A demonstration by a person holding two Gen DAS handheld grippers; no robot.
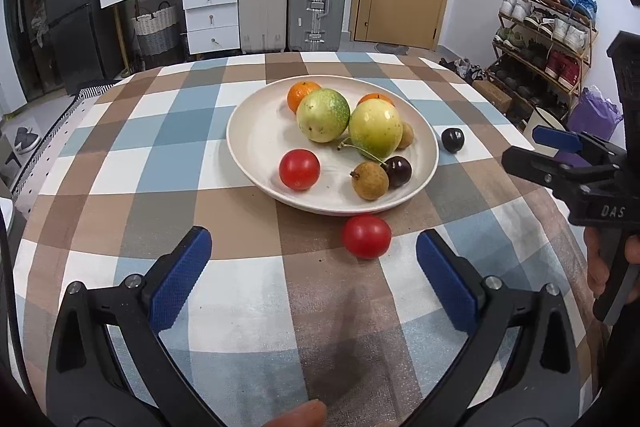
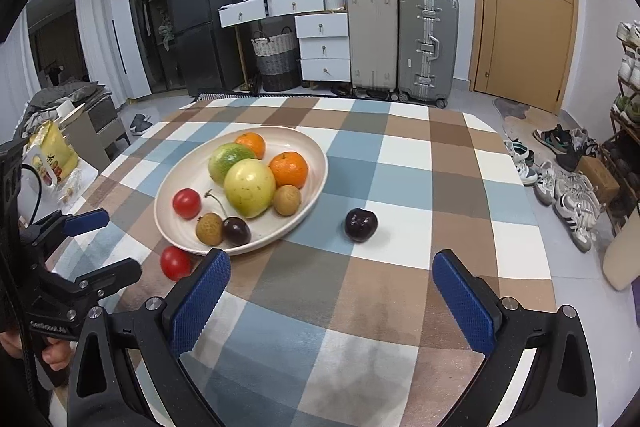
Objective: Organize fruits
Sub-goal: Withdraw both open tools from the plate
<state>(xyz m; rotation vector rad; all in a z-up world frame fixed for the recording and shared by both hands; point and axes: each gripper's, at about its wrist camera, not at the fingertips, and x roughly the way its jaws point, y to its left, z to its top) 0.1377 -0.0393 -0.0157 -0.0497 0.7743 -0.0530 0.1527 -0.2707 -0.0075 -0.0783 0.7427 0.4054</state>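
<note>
A cream plate (image 1: 256,143) (image 2: 172,223) holds two oranges, two green-yellow round fruits, two longans, a dark cherry and a red tomato (image 1: 299,169). A second red tomato (image 1: 366,236) (image 2: 175,263) lies on the cloth just in front of the plate. A dark cherry (image 1: 453,139) (image 2: 361,225) lies on the cloth right of the plate. My left gripper (image 1: 314,267) is open and empty, just short of the loose tomato. My right gripper (image 2: 331,287) is open and empty, short of the loose cherry.
The table has a checked brown, blue and white cloth (image 1: 248,291). The right gripper's body shows at the right edge of the left wrist view (image 1: 580,171). Suitcases, drawers and a shoe rack stand beyond the table.
</note>
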